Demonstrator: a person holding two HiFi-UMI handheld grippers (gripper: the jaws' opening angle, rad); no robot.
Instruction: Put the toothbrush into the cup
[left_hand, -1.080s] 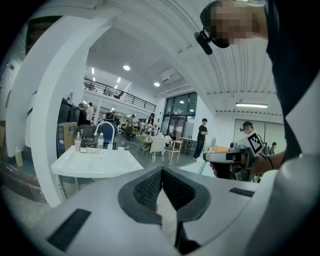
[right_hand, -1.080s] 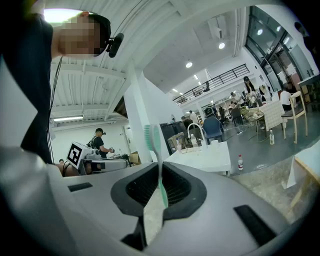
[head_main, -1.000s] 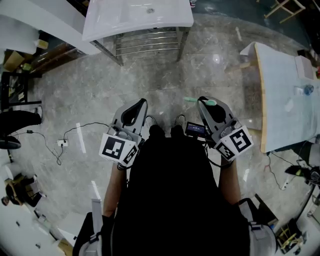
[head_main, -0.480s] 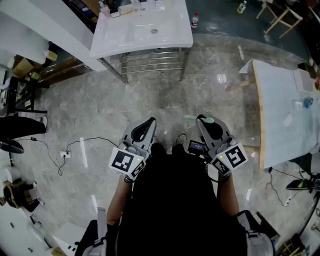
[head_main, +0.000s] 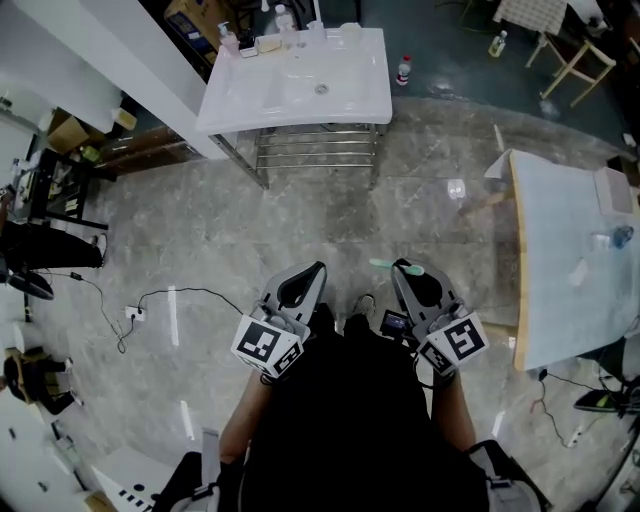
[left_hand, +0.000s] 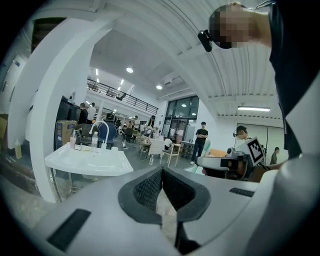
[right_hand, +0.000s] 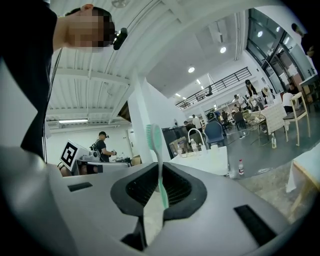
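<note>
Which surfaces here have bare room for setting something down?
The washbasin is bare across its bowl and front rim; the table is bare along its wooden-edged side. Crowded: the washbasin's back ledge, lined with bottles.

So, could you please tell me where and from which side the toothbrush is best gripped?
Grip the toothbrush on its slim handle, near the tail, coming in crosswise to its length. The right gripper is shut on it that way: the straight handle suits flat pads, and the bristle head stands clear.
</note>
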